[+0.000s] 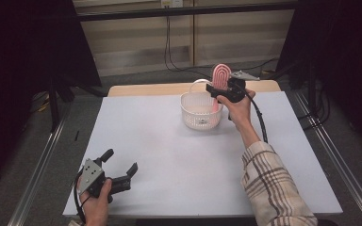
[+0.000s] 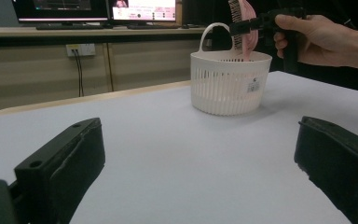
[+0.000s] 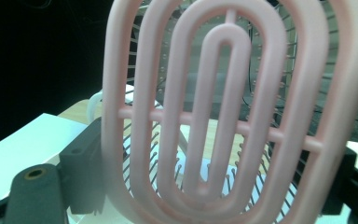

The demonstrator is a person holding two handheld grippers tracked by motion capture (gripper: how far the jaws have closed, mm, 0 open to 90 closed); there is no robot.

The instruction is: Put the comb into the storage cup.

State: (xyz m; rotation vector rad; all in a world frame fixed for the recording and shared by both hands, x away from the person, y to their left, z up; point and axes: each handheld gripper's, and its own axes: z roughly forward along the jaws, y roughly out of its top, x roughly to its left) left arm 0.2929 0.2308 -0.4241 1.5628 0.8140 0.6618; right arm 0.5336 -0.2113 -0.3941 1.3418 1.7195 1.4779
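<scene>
The table (image 1: 169, 155) is the biggest thing here, a wide pale top with a bare strip of wood along its far edge, and most of it lies free.

Next comes the white slotted basket (image 1: 199, 113), standing upright toward the far side, its looped handle raised. That open mouth looks like the reason for everything happening above it.

The pink hairbrush (image 1: 220, 77) is held upright over the basket's right rim, its oval vented head up and its lower end dipping inside the basket. In the right gripper view the head stands close to the camera, its bristles pointing away. Held this way, it could be going into the basket or coming out; I cannot tell which.

The right gripper (image 1: 222, 92) has its 2 jaws closed on the brush from either side, just below the head, which keeps the brush vertical.

The left gripper (image 1: 120, 169) rests at the near left corner, well apart from the basket, with its 2 jaws spread wide and nothing between them, seemingly waiting.
</scene>
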